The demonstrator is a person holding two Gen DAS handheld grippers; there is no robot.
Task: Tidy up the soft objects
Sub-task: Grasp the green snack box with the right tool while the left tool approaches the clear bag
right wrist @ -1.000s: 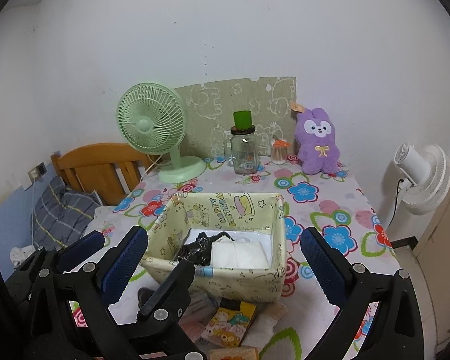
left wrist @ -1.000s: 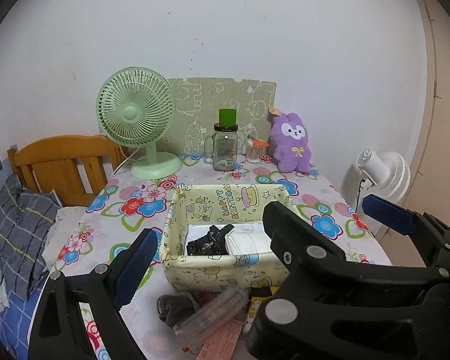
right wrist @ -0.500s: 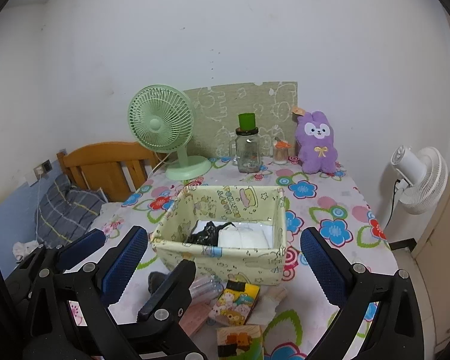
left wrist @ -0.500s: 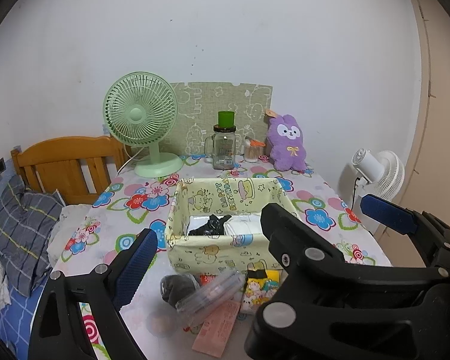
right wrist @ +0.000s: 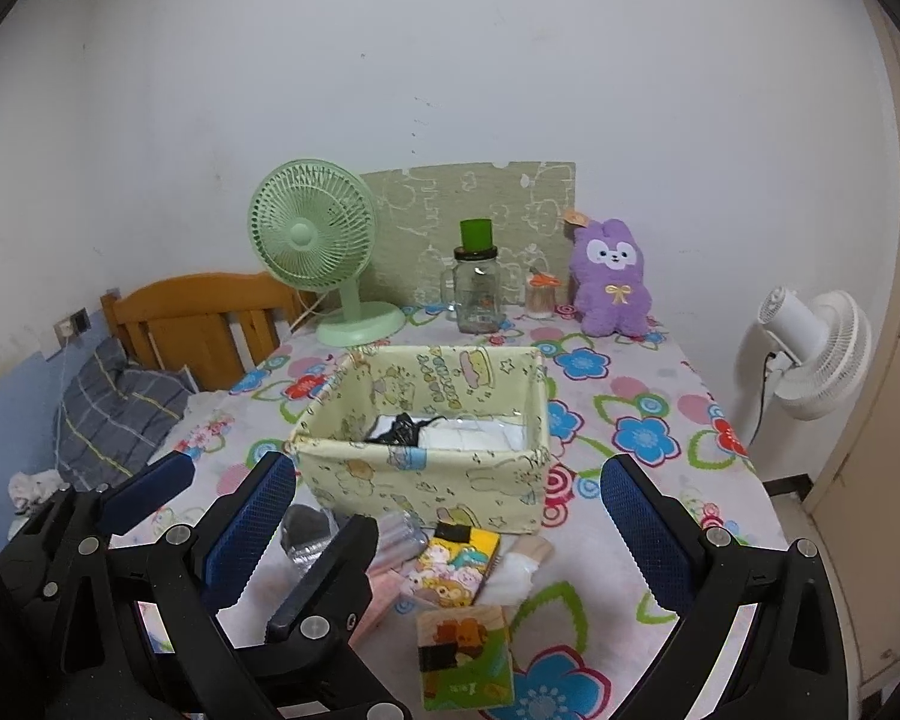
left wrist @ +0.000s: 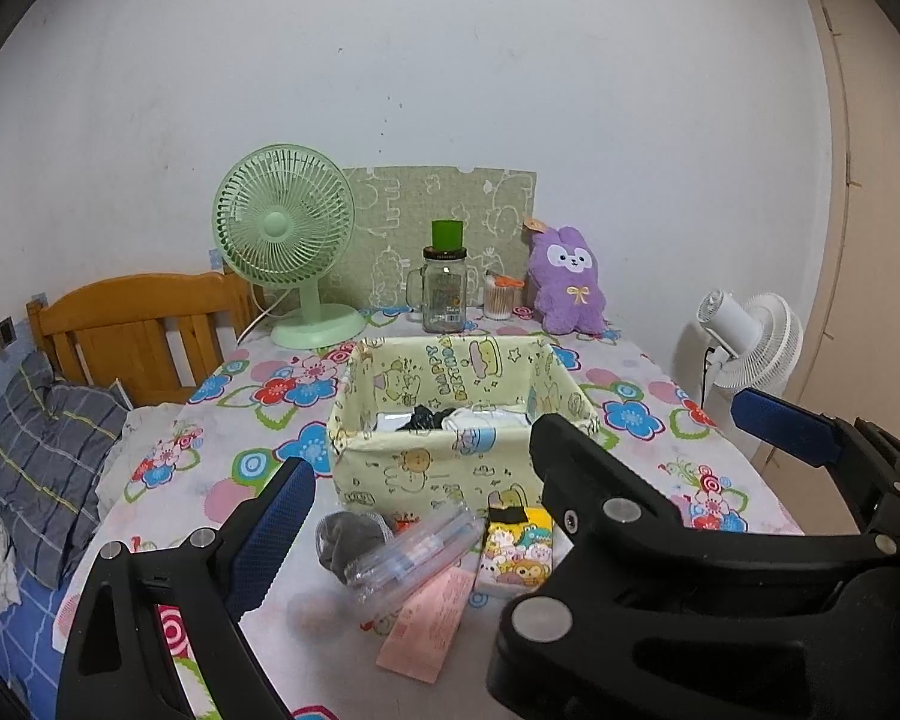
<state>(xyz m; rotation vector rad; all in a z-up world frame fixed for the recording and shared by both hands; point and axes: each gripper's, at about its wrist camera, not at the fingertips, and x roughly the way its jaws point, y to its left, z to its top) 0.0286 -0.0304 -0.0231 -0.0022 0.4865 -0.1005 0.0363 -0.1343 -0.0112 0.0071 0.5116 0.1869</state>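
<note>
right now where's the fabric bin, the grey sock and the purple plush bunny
fabric bin point(right wrist: 426, 480): right wrist view, on its front wall
grey sock point(left wrist: 351, 537): left wrist view, on the middle of the bundle
purple plush bunny point(right wrist: 611, 282): right wrist view, on its chest by the yellow bow

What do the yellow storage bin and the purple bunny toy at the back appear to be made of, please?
The storage bin looks like printed fabric, matte, its walls and rim slightly sagging. The purple bunny looks like fuzzy plush with a soft, rounded outline.
</note>
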